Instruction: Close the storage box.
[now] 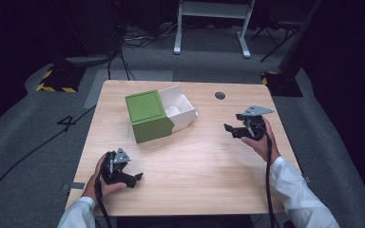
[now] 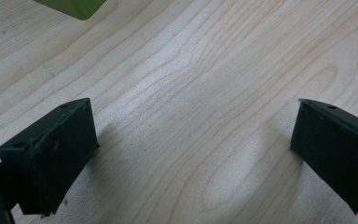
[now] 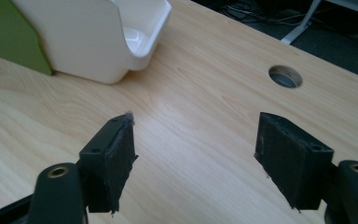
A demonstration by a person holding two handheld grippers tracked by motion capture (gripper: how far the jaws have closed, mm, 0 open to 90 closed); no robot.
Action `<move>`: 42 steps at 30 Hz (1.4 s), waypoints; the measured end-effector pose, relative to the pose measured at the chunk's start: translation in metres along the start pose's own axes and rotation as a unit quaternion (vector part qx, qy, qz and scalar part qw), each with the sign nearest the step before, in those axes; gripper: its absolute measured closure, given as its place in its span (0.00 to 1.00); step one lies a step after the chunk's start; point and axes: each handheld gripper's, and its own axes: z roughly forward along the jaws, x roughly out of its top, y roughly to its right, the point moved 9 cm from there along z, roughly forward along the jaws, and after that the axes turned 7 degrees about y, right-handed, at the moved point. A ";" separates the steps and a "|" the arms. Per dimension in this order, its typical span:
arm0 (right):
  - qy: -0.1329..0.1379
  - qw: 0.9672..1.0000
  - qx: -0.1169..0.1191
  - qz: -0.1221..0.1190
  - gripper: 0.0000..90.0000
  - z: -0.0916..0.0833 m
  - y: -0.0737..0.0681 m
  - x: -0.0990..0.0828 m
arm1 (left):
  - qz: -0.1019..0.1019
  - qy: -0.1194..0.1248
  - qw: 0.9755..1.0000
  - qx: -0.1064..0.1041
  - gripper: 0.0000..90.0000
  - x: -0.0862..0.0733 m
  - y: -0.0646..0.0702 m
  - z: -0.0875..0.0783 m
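A green box [image 1: 148, 116] stands on the wooden table [image 1: 195, 161] left of centre, with a white bin [image 1: 180, 111] pressed against its right side. The white bin [image 3: 98, 37] looks empty and has a low scooped front. My left gripper [image 1: 132, 178] rests near the table's front left, open, with bare wood between its jaws; a corner of the green box [image 2: 72, 7] shows far ahead of it. My right gripper [image 1: 232, 129] hovers at the right side of the table, open and holding nothing, facing the white bin.
A round cable hole [image 1: 220, 95] sits in the table near its far edge, also seen as the cable hole [image 3: 285, 76] beyond the right jaw. White frame legs [image 1: 211, 23] and cables lie on the grey floor behind the table.
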 end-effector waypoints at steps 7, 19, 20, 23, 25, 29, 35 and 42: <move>0.004 1.000 0.015 -0.001 0.34 0.040 -0.018 0.024 | 0.000 0.000 1.000 0.000 0.01 0.000 0.000 0.000; -0.007 1.000 0.013 0.015 0.37 0.091 -0.028 0.039 | -0.001 0.002 1.000 0.001 0.01 -0.001 0.000 -0.001; -0.009 1.000 0.015 0.016 0.37 0.094 -0.029 0.039 | -0.002 0.002 1.000 0.002 0.01 -0.001 0.000 -0.001; -0.012 1.000 0.014 0.022 0.37 0.102 -0.029 0.038 | -0.002 0.002 1.000 0.002 0.01 -0.001 0.000 -0.001; -0.014 0.999 0.019 0.026 0.37 0.107 -0.030 0.037 | -0.001 0.002 1.000 0.002 0.01 -0.001 0.000 -0.001; -0.022 0.999 0.028 0.023 0.38 0.116 -0.034 0.034 | -0.002 0.002 1.000 0.002 0.01 -0.001 0.000 -0.001; -0.020 0.998 0.052 0.030 0.40 0.123 -0.039 0.033 | -0.002 0.002 1.000 0.002 0.01 -0.001 0.000 -0.001; -0.013 0.997 0.080 0.017 0.41 0.124 -0.058 0.037 | -0.002 0.002 1.000 0.002 0.01 -0.001 0.000 -0.001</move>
